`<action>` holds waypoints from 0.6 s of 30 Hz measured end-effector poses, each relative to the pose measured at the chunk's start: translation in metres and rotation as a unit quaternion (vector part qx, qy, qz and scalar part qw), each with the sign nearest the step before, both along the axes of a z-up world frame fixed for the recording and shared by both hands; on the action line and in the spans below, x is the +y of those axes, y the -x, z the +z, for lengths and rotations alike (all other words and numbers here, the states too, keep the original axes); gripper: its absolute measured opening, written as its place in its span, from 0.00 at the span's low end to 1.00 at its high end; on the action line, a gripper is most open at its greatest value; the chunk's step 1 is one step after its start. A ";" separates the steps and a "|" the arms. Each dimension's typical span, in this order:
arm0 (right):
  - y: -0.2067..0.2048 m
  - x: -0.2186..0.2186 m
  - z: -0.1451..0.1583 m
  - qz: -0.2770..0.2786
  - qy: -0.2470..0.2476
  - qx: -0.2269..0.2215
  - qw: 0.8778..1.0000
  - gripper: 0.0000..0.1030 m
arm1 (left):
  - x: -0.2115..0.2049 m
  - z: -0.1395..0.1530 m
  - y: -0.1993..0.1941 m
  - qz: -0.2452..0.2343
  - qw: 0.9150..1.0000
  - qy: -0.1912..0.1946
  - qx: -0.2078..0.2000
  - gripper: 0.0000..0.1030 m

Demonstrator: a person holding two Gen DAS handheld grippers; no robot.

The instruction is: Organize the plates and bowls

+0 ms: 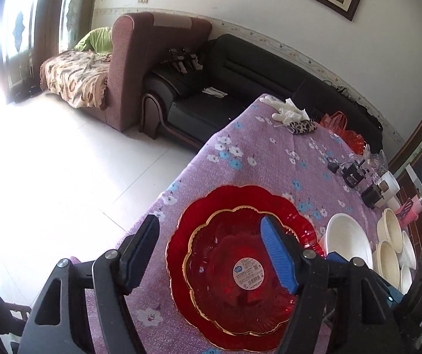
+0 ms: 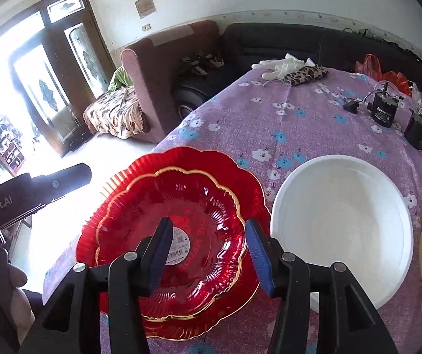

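Hovering above the purple flowered tablecloth (image 2: 299, 100), the right gripper (image 2: 208, 253) has its jaws spread wide over the smaller red plate (image 2: 181, 206), gripping nothing. That plate (gold-rimmed, with a round sticker at its centre) sits nested on the larger red plate (image 2: 240, 171). Just beside them rests a white bowl (image 2: 343, 221), seemingly touching their edge. The left gripper (image 1: 211, 253) is likewise wide open and empty. Cream bowls (image 1: 390, 244) cluster further right.
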State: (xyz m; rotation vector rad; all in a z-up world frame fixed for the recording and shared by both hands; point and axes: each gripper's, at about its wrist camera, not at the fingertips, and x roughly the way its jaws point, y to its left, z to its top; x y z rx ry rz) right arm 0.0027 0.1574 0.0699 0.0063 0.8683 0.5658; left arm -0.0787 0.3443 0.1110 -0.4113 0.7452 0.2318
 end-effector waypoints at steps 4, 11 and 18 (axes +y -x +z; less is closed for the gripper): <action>0.010 -0.022 0.025 -0.009 -0.034 -0.019 0.999 0.56 | -0.017 0.025 0.024 0.004 0.998 -0.041 -0.046 0.74; 0.044 -0.092 0.063 -0.056 -0.046 -0.097 0.993 0.67 | -0.063 0.068 0.077 0.041 0.979 -0.130 -0.154 0.97; 0.094 -0.215 0.078 -0.174 -0.022 -0.173 0.969 0.80 | -0.115 0.092 0.109 0.013 0.969 -0.149 -0.198 1.00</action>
